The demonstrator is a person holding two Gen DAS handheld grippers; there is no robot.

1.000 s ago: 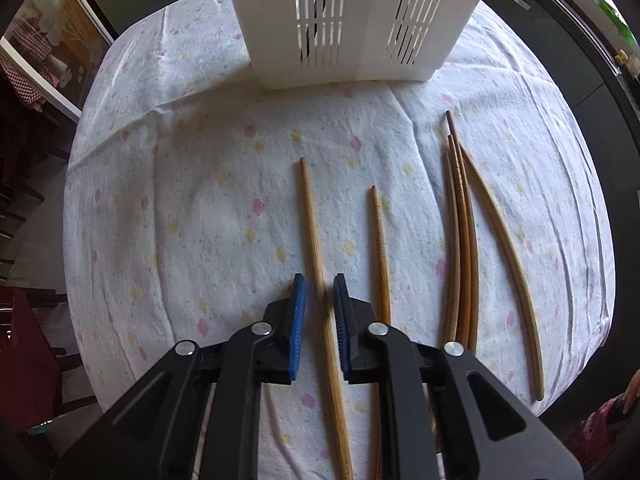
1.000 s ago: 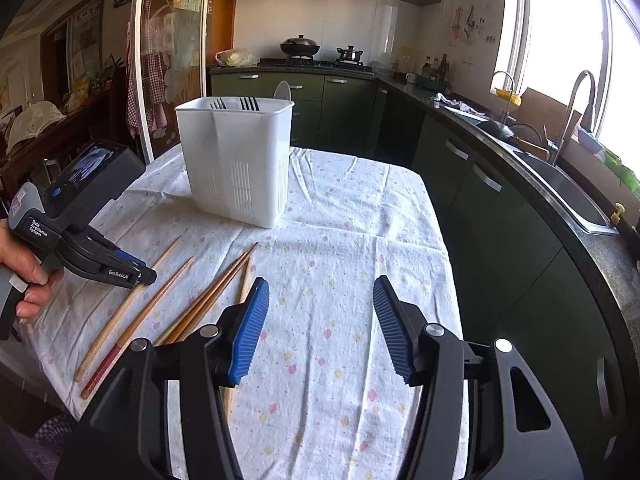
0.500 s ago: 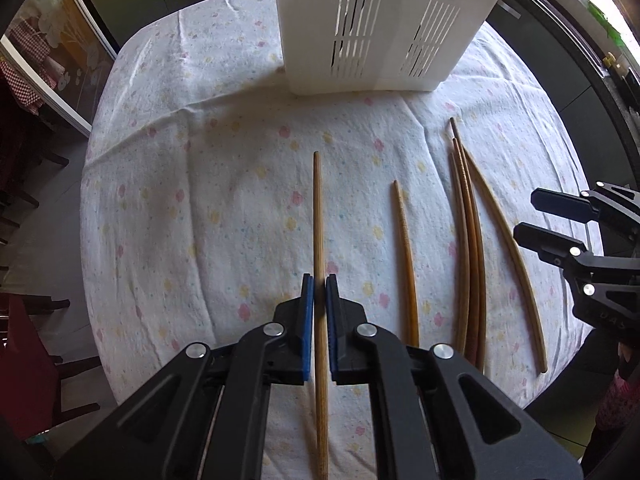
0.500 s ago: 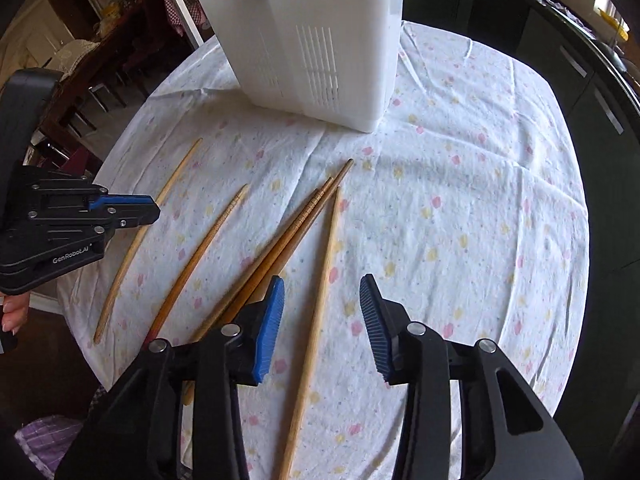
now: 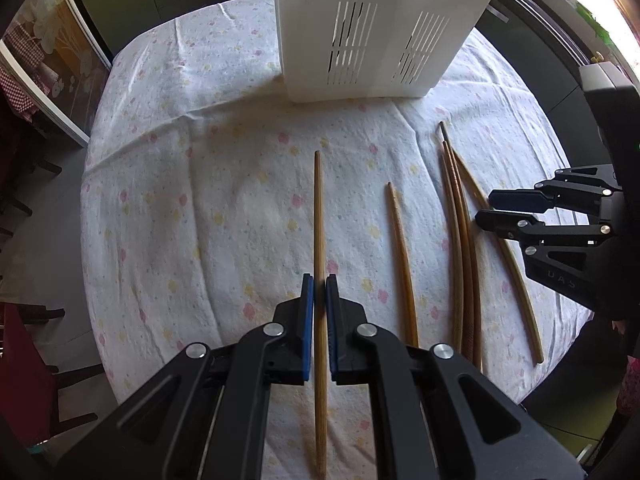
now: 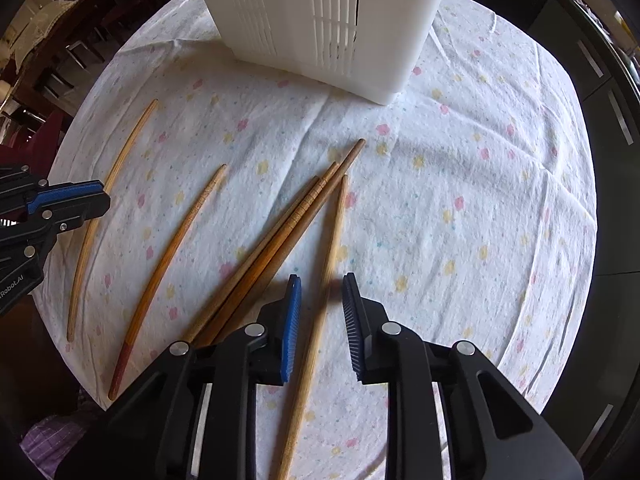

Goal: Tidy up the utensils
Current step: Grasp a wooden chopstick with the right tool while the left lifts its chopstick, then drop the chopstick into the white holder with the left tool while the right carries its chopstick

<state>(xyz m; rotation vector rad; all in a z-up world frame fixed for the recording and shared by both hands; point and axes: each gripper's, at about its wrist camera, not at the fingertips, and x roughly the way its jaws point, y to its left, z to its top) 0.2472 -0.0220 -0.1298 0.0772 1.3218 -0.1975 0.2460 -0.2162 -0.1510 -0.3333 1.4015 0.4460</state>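
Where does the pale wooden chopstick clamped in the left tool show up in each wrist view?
Left wrist: the pale wooden chopstick runs up the centre, between the left tool pads.
Right wrist: far left, curved, passing that tool.
Shared landmark: white slotted plastic utensil holder.
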